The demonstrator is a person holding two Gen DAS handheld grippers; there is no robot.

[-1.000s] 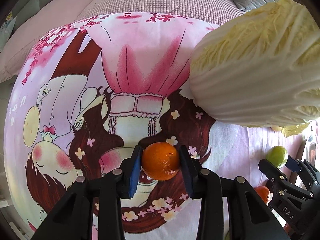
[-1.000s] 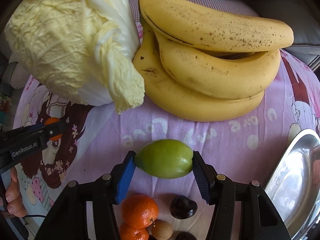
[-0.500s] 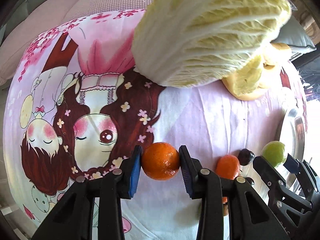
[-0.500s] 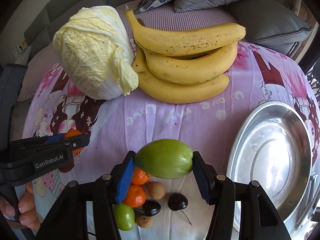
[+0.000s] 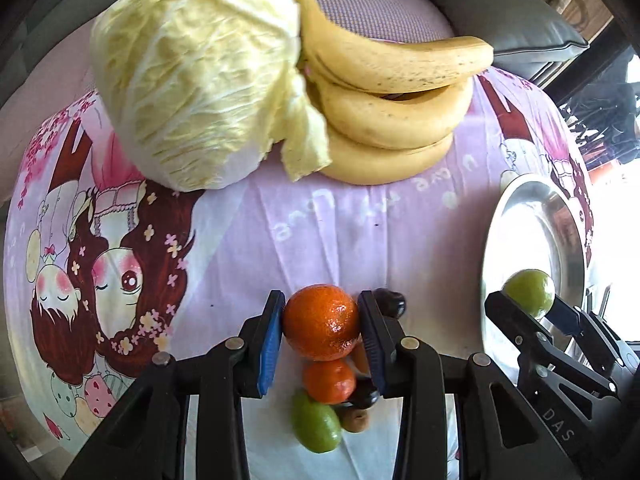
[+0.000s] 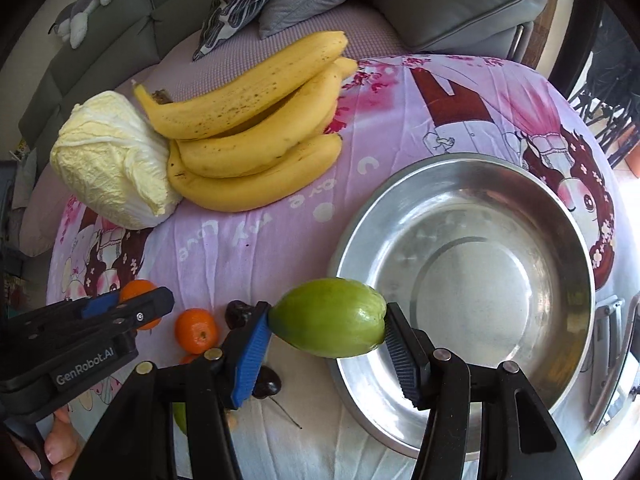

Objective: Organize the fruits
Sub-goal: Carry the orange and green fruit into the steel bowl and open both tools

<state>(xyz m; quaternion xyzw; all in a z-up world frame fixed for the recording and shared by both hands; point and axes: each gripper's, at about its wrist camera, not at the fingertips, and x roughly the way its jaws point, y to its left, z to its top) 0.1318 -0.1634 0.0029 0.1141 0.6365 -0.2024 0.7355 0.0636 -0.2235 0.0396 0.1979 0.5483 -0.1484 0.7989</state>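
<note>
An orange (image 5: 321, 322) is squeezed in the left gripper (image 5: 322, 336) above the loose fruit, and a smooth green fruit (image 6: 328, 323), likely slippery and firm, is pinched by its ends in the right gripper (image 6: 326, 344) at the bowl (image 6: 576, 240) rim.

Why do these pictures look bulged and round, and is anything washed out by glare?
Both wrist views are fisheye: black corners, the tablecloth bending outward. In the left wrist view, daylight blows out the right edge and the metal bowl. In the right wrist view, the bowl shows soft reflections, and the bananas stay sharp.
</note>
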